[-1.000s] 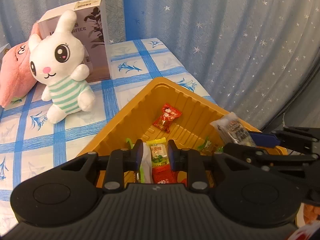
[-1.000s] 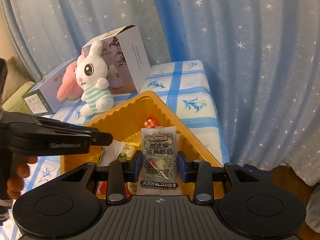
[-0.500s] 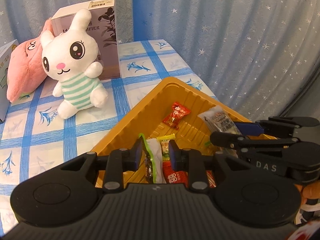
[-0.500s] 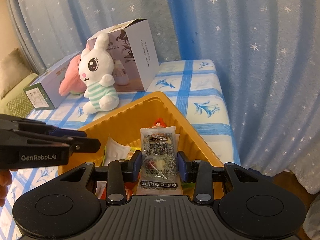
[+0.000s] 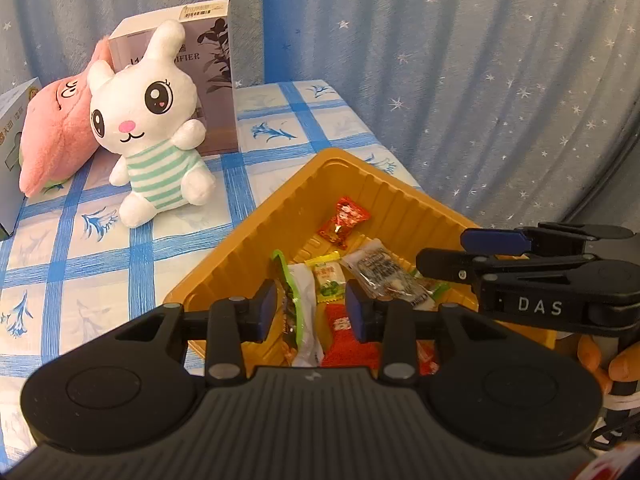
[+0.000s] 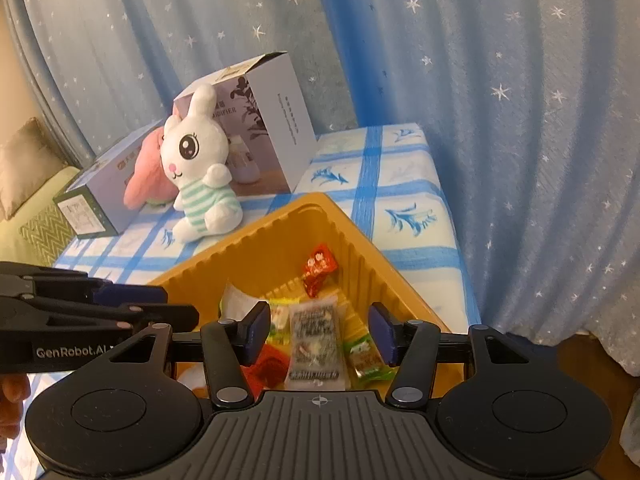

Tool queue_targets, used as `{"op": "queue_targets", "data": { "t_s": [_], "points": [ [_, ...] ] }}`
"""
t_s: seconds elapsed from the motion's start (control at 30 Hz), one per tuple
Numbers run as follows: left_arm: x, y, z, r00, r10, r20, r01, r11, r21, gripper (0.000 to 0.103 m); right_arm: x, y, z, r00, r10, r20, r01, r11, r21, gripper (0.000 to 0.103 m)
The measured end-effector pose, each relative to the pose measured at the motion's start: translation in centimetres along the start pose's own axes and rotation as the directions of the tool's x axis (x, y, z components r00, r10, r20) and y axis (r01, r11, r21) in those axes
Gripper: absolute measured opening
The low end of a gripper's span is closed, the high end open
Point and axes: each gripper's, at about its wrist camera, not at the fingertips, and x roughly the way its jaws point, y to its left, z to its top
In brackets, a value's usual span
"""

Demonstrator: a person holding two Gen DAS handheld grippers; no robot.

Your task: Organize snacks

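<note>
An orange tray point(image 5: 256, 240) point(image 6: 256, 248) on the blue-checked table holds several snack packets. My left gripper point(image 5: 312, 310) is open above the tray's near end, over a green-edged white packet point(image 5: 300, 308) that lies loose between its fingers. My right gripper point(image 6: 320, 328) is open over the tray, and a clear packet with dark print point(image 6: 316, 344) point(image 5: 384, 276) lies in the tray below it. A red candy point(image 5: 344, 220) point(image 6: 318, 268) lies at the far end. A yellow-green packet point(image 5: 328, 280) and a red packet point(image 5: 344, 340) lie near the left gripper.
A white plush rabbit point(image 5: 152, 120) point(image 6: 200, 168) sits beyond the tray, with a pink plush point(image 5: 56, 128) and a tall white box point(image 5: 208, 64) behind it. A long box point(image 6: 100, 192) lies at the left. Blue starred curtains hang behind the table, whose right edge runs beside the tray.
Both grippers opened. The right one let go of the clear dark-print packet, which now lies in the tray. The left one let go of the green-edged white packet.
</note>
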Motion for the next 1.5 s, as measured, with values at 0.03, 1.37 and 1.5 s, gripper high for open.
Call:
{"op": "queue_targets", "data": {
  "t_s": [0.03,1.37,1.5],
  "points": [
    [-0.2,-0.1,-0.1,1.000,-0.002,0.002,0.002,1.000,0.002,0.035,-0.2,0.0,-0.1,1.000,-0.004,-0.003,0.004,1.000,-0.004,0.056],
    [-21.9,-4.0,-16.4,0.988,0.157,0.007,-0.150,0.957,-0.248,0.060,-18.4,9.4,-11.7,0.996,0.057,-0.068,-0.065,0.991,-0.121,0.083],
    [-23.1,-4.2,-18.5,0.985,0.171,-0.007,-0.166,0.943,-0.287,0.060,-18.9,10.3,-13.1,0.993,0.070,-0.098,-0.084,0.985,-0.148,0.083]
  ]
}}
